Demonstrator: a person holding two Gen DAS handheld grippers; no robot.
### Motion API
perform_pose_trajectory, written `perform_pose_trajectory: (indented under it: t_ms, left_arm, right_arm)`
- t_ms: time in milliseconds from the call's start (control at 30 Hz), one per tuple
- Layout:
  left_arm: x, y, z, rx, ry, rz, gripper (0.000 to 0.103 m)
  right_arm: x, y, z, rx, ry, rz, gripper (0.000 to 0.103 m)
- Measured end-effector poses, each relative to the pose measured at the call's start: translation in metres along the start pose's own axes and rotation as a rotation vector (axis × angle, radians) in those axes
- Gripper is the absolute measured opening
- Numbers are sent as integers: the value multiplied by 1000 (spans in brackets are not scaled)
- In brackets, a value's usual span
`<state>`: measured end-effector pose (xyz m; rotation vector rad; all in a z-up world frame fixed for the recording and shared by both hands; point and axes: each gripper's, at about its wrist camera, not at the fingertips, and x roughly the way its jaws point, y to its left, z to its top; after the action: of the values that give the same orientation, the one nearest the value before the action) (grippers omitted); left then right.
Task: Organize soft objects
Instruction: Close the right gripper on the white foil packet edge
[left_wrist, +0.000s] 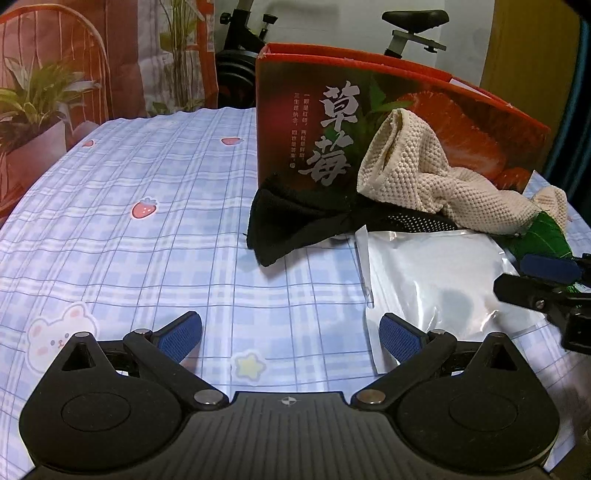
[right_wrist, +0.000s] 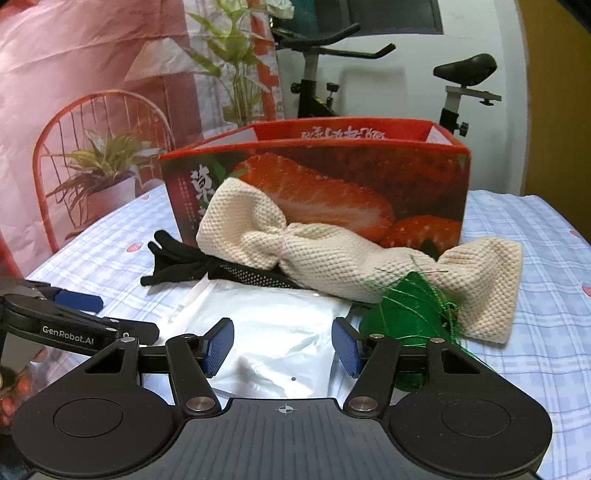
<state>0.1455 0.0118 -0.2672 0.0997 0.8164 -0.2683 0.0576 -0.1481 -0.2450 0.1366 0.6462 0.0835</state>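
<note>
A silver pouch (right_wrist: 280, 328) lies flat on the checked tablecloth (left_wrist: 147, 221), directly under the right gripper (right_wrist: 283, 347), whose blue pads stand apart above the pouch with nothing clamped between them. The left gripper (left_wrist: 290, 334) hovers beside it with its jaws spread wide and empty, over bare cloth, its right pad just at the pouch's near-left corner. Behind the pouch lies a black cloth (left_wrist: 291, 229), bunched in the middle, and on top of that rests a cream knit cloth (right_wrist: 314, 254), tied at two places and leaning against the red strawberry box (right_wrist: 424, 177). A green mesh bag (right_wrist: 410, 314) sits at the pouch's right edge, touching the cream cloth and just beside the right gripper's right finger. The box stands upright and open-topped at the back of the table.
</note>
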Motion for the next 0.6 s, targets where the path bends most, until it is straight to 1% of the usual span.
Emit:
perform_pose_trajectory:
  t_ms: [100,233,467,600]
  left_arm:
    - [1,1,0,-4,7,0,103]
    - [1,4,-1,-36,-7,-7,103]
    - [1,5,0,-59,-17,-13,103]
    - [0,5,0,-61,-11,-18,103]
  right_arm:
    - [9,-4,-1,4,42,-21,56]
    - [16,-9,-5,20,65,-39,56]
    - [19,-14,-9,32,65,-32,61]
    - [19,-15,-10,35,61,-23,61]
